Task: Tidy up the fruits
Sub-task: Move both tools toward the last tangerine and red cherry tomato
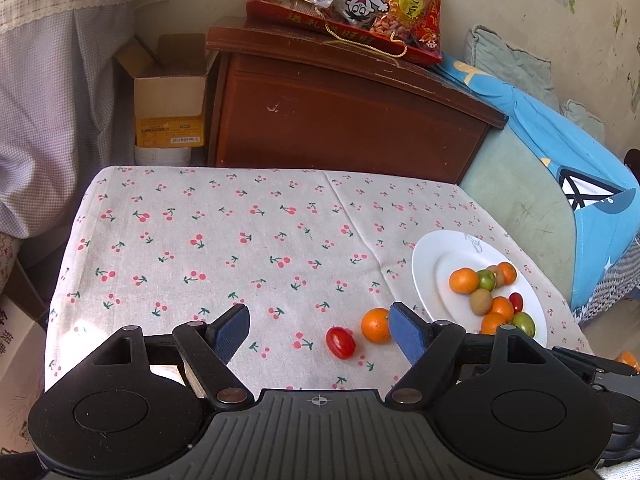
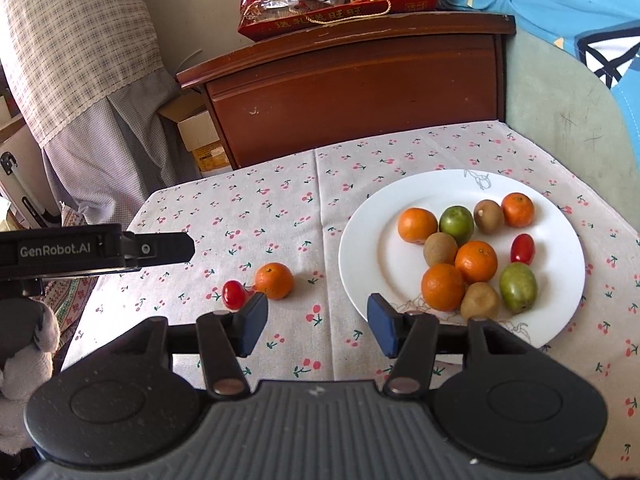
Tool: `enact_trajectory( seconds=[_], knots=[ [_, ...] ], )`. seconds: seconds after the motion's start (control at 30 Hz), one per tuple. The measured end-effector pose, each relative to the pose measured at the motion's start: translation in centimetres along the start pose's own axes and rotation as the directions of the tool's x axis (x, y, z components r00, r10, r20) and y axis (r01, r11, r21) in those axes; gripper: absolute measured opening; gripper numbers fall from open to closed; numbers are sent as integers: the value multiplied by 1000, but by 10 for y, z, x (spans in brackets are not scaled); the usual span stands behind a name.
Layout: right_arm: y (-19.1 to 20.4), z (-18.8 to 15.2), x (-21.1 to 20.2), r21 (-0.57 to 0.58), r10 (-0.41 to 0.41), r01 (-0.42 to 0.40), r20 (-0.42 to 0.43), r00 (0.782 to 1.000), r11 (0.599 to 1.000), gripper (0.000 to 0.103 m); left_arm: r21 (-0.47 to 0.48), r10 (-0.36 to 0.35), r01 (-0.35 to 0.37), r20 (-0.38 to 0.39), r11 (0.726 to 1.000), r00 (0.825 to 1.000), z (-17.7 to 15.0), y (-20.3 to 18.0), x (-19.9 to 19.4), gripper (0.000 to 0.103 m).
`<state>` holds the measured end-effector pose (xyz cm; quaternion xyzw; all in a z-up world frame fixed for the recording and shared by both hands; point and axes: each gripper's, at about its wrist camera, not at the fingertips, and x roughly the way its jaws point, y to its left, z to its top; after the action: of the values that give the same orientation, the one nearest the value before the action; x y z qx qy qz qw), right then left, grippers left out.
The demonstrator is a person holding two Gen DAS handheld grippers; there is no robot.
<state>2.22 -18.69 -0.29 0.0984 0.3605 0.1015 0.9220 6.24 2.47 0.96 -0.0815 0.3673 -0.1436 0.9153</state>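
A white plate (image 2: 368, 248) on the cherry-print tablecloth holds several small oranges, kiwis, green fruits and a red cherry tomato (image 2: 522, 249); it also shows in the left wrist view (image 1: 428, 264). A loose orange (image 1: 376, 325) (image 2: 274, 280) and a loose red tomato (image 1: 339, 343) (image 2: 233, 294) lie on the cloth left of the plate. My left gripper (image 1: 320, 330) is open, with both loose fruits between its fingers. My right gripper (image 2: 318, 322) is open and empty, above the cloth at the plate's near left rim.
A dark wooden cabinet (image 1: 344, 120) stands behind the table with a red snack bag (image 1: 352, 4) on top. An open cardboard box (image 1: 170, 96) sits to its left. A bed with blue bedding (image 1: 580, 184) lies to the right.
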Motion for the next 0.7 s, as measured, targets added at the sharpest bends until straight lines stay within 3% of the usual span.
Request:
enact_trajectory(
  seconds=[0.37, 0.6, 0.7],
  knots=[
    [13, -3, 21, -41, 24, -24, -12, 1000, 999, 55, -17, 71, -72, -43, 997, 997, -12, 19, 6, 77],
    [21, 1, 37, -68, 36, -36, -1, 999, 997, 40, -5, 97, -97, -54, 995, 994, -15, 22, 9, 76],
    [21, 3, 44, -61, 41, -41, -3, 999, 997, 40, 8, 102, -101, -58, 995, 993, -16, 22, 10, 76]
  ],
)
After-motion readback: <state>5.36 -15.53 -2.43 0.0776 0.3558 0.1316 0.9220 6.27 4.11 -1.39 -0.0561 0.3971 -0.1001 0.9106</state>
